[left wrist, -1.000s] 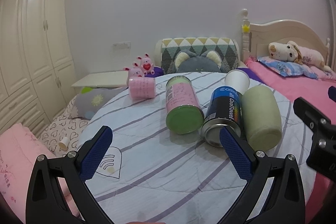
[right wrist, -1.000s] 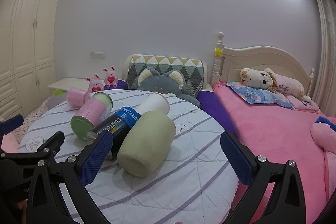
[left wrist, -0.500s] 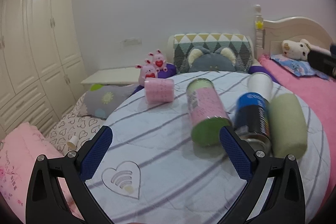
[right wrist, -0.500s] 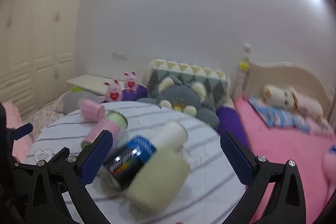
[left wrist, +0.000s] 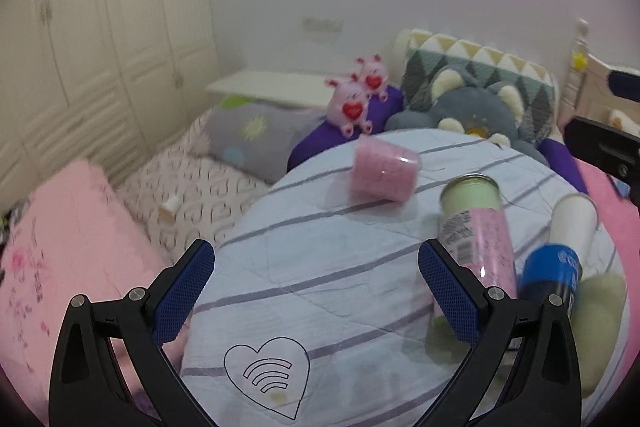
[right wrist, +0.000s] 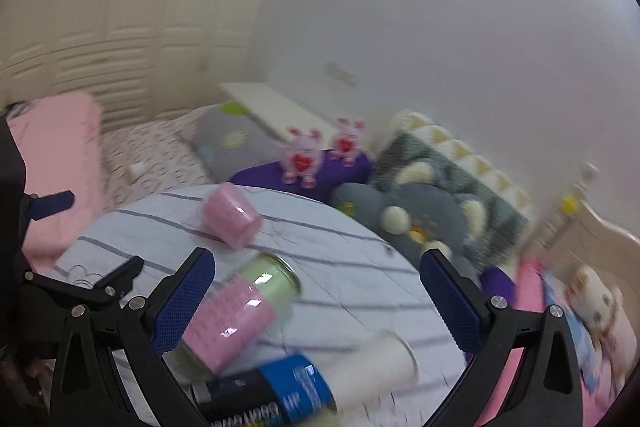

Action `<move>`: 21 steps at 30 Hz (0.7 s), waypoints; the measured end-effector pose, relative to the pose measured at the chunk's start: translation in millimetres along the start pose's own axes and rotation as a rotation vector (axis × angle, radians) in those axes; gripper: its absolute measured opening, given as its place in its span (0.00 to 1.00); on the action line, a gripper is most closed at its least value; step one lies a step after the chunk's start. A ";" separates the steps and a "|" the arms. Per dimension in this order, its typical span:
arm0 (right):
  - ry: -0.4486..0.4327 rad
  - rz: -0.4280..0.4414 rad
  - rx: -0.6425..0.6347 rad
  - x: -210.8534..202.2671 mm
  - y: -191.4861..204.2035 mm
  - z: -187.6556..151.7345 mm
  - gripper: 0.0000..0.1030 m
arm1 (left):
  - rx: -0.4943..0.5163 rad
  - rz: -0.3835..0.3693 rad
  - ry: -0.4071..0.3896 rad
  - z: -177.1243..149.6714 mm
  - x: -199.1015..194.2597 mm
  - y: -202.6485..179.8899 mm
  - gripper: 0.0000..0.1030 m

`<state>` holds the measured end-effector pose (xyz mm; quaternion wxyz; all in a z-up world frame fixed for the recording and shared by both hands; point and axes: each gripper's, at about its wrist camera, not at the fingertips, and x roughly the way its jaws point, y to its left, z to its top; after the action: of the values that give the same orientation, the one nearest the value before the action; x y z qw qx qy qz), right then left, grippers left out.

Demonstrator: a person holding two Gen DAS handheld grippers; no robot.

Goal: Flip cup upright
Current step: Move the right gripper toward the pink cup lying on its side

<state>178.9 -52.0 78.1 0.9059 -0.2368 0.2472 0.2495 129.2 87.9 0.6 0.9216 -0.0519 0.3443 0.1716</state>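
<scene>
The pink cup point(left wrist: 385, 167) lies on its side at the far part of the round table point(left wrist: 320, 291), its long axis running roughly nine to three in the left view, tilted a little, with the clear-wrapped end toward three o'clock; which end is the mouth I cannot tell. It stands apart from the other things. From the left claw point(left wrist: 316, 295) it sits at about one o'clock, ahead and with bare cloth between. From the right claw point(right wrist: 316, 301) the cup point(right wrist: 231, 220) lies at about eleven o'clock, beyond the pink-and-green can point(right wrist: 236, 315), which rests just beside that claw's left finger. Both claws are spread wide and hold nothing. The left seems the nearer and has the clearer path, so I judge the reach would fall to it, closing across the cup's short width. Nearer the right side lie a blue can point(left wrist: 554, 277), a white cup point(left wrist: 572, 223) and a pale green roll point(left wrist: 600, 311), crowded together. The right view is blurred.
</scene>
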 end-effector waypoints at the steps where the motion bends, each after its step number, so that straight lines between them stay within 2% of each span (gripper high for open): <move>1: 0.007 0.044 -0.017 8.1 0.4 6.5 1.00 | -0.012 0.002 0.020 0.1 2.4 2.3 1.00; 4: 0.033 0.145 -0.087 27.7 2.6 19.2 1.00 | -0.078 0.036 0.098 4.9 16.4 12.8 1.00; 6: 0.062 0.243 -0.170 47.9 10.8 29.2 1.00 | -0.133 0.072 0.141 6.4 25.5 21.6 1.00; 8: 0.105 0.292 -0.234 66.7 18.6 36.3 1.00 | -0.178 0.091 0.181 5.7 34.4 28.2 1.00; 12: 0.245 0.397 -0.336 112.3 34.0 41.8 1.00 | -0.292 0.075 0.267 2.2 52.5 44.6 1.00; 15: 0.324 0.403 -0.412 144.2 47.3 40.8 1.00 | -0.328 0.091 0.292 -1.1 62.5 48.4 1.00; 21: 0.458 0.423 -0.536 190.8 75.2 30.8 1.00 | -0.372 0.057 0.368 -5.6 84.0 53.1 1.00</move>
<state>290.1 86.4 -29.3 0.6626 -0.4576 0.4119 0.4266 166.1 160.0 -57.2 0.8128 -0.2412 0.4700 0.2456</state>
